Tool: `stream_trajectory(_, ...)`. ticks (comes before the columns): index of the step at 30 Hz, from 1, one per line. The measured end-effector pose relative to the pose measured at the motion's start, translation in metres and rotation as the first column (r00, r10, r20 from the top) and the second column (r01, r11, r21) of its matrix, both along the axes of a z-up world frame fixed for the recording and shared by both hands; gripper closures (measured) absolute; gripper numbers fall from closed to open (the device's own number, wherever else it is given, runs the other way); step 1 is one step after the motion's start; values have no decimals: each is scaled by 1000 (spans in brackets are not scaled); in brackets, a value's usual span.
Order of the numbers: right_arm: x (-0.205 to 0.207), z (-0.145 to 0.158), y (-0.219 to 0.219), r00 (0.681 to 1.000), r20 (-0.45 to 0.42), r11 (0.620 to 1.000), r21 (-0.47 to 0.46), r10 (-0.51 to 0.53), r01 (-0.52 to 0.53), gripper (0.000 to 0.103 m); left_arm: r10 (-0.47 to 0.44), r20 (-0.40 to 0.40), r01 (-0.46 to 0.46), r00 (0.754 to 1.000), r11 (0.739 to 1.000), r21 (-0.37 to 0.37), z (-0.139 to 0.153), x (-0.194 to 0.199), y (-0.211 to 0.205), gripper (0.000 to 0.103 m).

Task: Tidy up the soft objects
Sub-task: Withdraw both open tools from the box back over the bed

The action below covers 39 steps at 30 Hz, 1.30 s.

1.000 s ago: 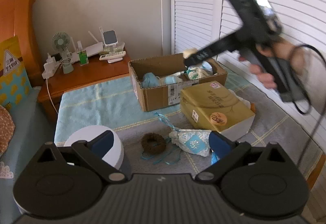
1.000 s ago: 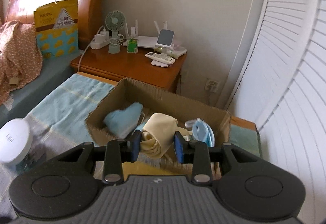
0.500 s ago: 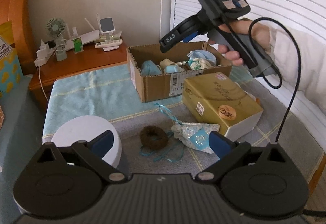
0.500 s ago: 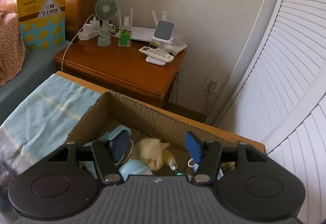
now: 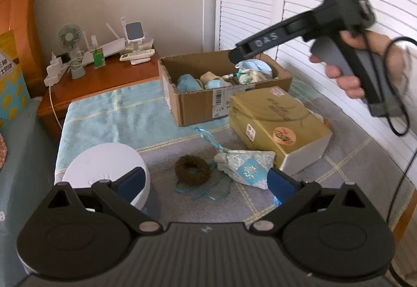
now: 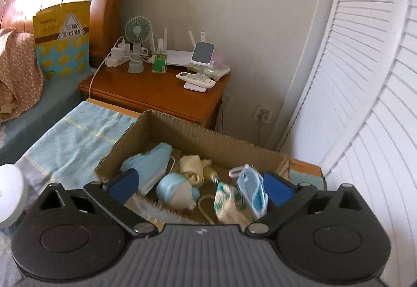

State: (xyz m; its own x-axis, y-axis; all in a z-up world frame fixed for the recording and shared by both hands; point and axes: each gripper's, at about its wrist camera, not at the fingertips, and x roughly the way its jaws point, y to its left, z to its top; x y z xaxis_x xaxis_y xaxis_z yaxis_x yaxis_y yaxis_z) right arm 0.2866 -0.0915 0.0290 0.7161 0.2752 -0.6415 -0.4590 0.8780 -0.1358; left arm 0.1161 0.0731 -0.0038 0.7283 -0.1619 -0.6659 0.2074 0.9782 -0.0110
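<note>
A cardboard box (image 6: pixel 198 135) (image 5: pixel 198 107) holds several soft things: a rolled beige cloth (image 6: pixel 191 169), a light blue cloth (image 6: pixel 148 167), a blue-and-white plush (image 6: pixel 174 191), a patterned pouch (image 6: pixel 226 201) and a face mask (image 6: pixel 251 189). My right gripper (image 6: pixel 200 186) hovers above the box, jaws opening wide with nothing between them; a hand holds it up high over the box in the left wrist view (image 5: pixel 234 56). My left gripper (image 5: pixel 206 181) is open above a brown scrunchie (image 5: pixel 192 169) and a silvery blue pouch (image 5: pixel 247 168) with blue ribbon.
A yellow carton (image 5: pixel 276 125) lies right of the box. A white round container (image 5: pixel 104 167) sits at the left. A wooden nightstand (image 6: pixel 156 94) behind holds a fan, chargers and remotes. White louvred doors (image 6: pixel 365 104) close the right side.
The right gripper let go of the beige cloth, which now lies in the box. Its jaws spread wide and it drew back up from the box. The left gripper stayed put.
</note>
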Motion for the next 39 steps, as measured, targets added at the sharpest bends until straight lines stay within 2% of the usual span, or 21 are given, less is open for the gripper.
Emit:
stream_trajectory(9, -65, 1, -31, 998, 34, 997, 53, -60, 58, 0, -23, -11, 23, 1000, 999, 27, -3, -12, -10, 4)
stream_trajectory(21, -128, -26, -71, 985, 34, 982, 88, -169, 166, 0, -57, -41, 59, 998, 997, 51, -15, -14, -25, 4)
stream_trajectory(30, -135, -63, -101, 969, 5, 969, 23, -248, 248, 0, -140, -45, 143, 989, 988, 60, -24, -8, -35, 4)
stream_trajectory(39, -127, -94, -111, 956, -66, 958, 2, -285, 286, 0, -227, -55, 232, 972, 966, 116, -30, 7, -41, 4)
